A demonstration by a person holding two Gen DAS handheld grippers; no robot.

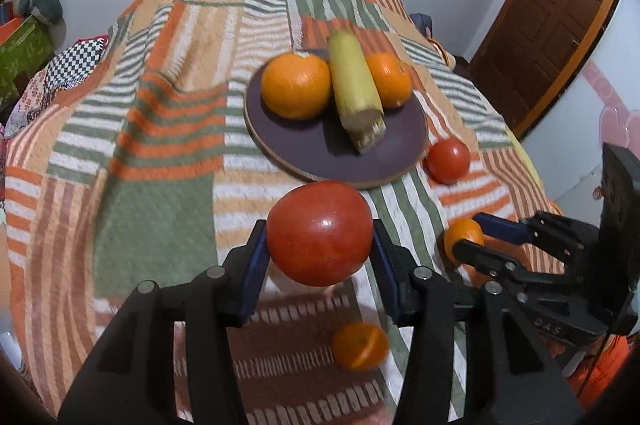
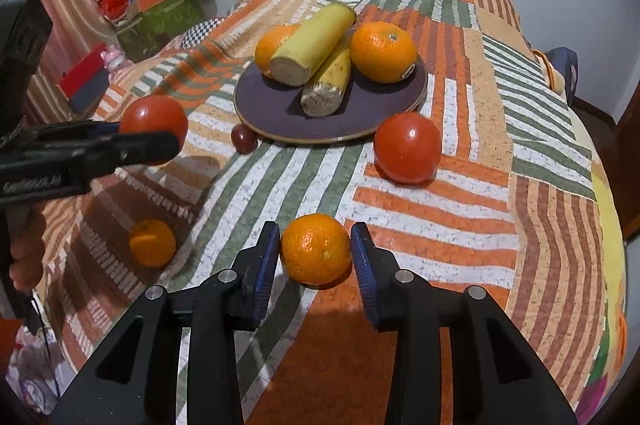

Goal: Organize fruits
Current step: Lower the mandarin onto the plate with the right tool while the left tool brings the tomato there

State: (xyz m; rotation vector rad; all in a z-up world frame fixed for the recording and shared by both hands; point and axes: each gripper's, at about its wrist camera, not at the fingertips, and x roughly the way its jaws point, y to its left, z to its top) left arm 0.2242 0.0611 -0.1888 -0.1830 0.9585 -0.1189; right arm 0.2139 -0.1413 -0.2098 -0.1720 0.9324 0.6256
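I am working over a bed draped in a quilt (image 2: 460, 185) of orange, green and white stripes, a white wall behind it. Nearest, my left gripper (image 1: 320, 245) pinches a big glossy red tomato (image 1: 319, 233), raised above the quilt. My right gripper (image 2: 316, 257) has its blue pads on either side of a small dimpled orange mandarin (image 2: 315, 249) that sits on the quilt; I cannot tell whether they touch it. A second small mandarin (image 2: 152, 243) lies loose on the quilt to the left. Farther on, a second red tomato (image 2: 407, 148) rests just beside the round dark purple plate (image 2: 280, 113), and a small dark red fruit (image 2: 244, 139) sits at its left edge. The plate holds two large oranges (image 2: 383, 52) with two pale yellow cut stalks (image 2: 312, 45) between them.
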